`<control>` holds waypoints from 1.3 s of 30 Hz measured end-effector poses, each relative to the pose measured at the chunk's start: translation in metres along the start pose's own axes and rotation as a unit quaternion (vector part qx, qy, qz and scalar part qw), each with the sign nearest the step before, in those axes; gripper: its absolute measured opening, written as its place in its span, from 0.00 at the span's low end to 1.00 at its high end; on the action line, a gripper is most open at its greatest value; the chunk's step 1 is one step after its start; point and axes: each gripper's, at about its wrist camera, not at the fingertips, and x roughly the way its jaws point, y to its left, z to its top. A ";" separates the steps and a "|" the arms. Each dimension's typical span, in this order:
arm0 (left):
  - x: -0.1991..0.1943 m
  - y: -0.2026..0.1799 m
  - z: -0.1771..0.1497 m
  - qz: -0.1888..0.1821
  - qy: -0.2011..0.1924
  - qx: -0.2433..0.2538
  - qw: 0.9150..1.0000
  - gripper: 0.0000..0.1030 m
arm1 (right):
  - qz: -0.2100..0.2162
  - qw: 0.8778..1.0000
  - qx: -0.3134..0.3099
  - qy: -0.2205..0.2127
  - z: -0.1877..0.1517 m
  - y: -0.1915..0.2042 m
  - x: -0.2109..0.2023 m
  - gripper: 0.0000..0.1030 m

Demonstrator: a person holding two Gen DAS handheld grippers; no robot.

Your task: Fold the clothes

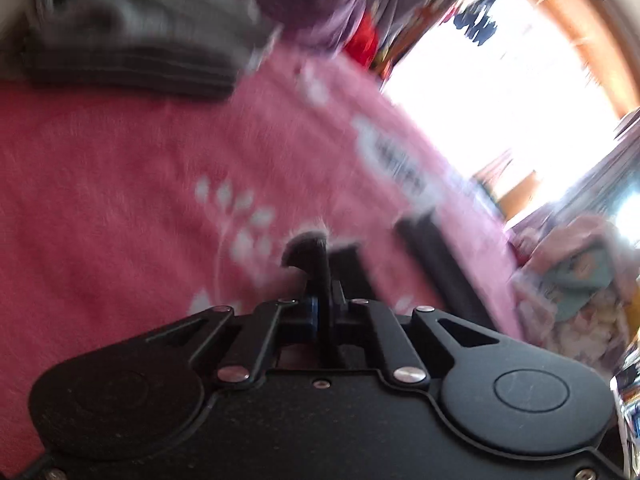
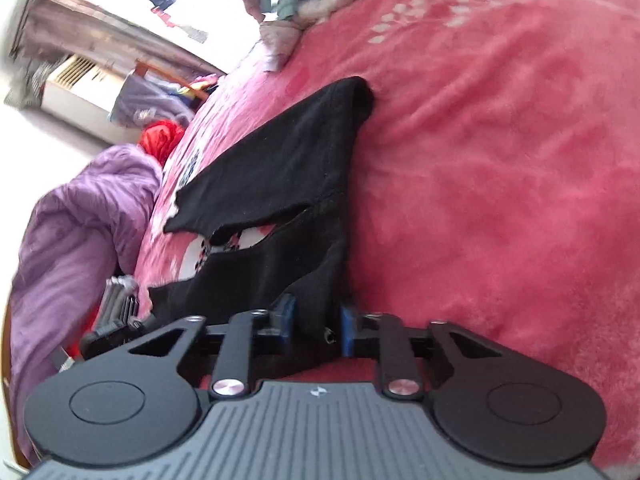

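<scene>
Both tongs grip black cloth over a bed covered by a pink blanket (image 2: 500, 160) with white leaf prints. In the right wrist view, the right tongs (image 2: 318, 326) are clamped on one edge of a black garment (image 2: 280, 168), which stretches away from the blue pads (image 2: 287, 316) and drapes across the blanket, with a gap in the fabric showing the print beneath. In the blurred left wrist view, the left tongs (image 1: 320, 280) are pressed together on a thin fold of the same dark cloth (image 1: 308, 248), just above the blanket. A folded grey garment (image 1: 132, 40) lies on the bed farther back, beside a purple quilt (image 2: 80, 216). Crumpled pale clothes (image 1: 572, 280) sit at the bed's edge near a bright window (image 1: 500, 80).
</scene>
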 end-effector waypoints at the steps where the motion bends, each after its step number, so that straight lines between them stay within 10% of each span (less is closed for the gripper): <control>1: -0.003 -0.001 0.002 0.002 -0.002 0.010 1.000 0.03 | 0.001 1.000 -0.007 -0.001 0.000 0.003 -0.006 0.16; 6: 0.021 0.023 -0.007 0.049 0.071 -0.014 0.996 0.08 | -0.033 0.998 -0.009 0.043 -0.001 -0.002 0.000 0.16; 10: 0.011 0.022 -0.004 0.037 0.067 -0.018 0.997 0.43 | -0.010 0.999 0.028 0.038 -0.001 -0.009 -0.005 0.31; 12: 0.015 0.023 -0.007 0.035 0.071 -0.024 0.997 0.37 | -0.007 0.999 0.035 0.034 -0.001 -0.011 -0.005 0.32; 14: 0.017 0.017 -0.010 0.047 0.077 0.003 0.996 0.03 | -0.014 0.999 0.024 0.028 -0.003 -0.009 -0.004 0.31; 21: -0.004 -0.003 -0.002 0.123 0.018 0.100 0.987 0.20 | -0.026 0.999 0.001 0.029 0.000 -0.004 -0.016 0.32; 26: -0.015 -0.026 0.004 -0.044 0.042 0.114 0.992 0.20 | -0.040 0.997 -0.060 -0.021 -0.001 0.008 -0.037 0.38; 33: 0.003 -0.096 -0.050 -0.221 0.153 0.249 0.930 0.29 | -0.026 0.994 -0.101 -0.021 0.018 0.009 -0.017 0.38; 39: 0.015 -0.124 -0.088 -0.250 0.203 0.341 0.883 0.29 | -0.007 0.994 -0.102 -0.028 0.027 0.002 -0.006 0.39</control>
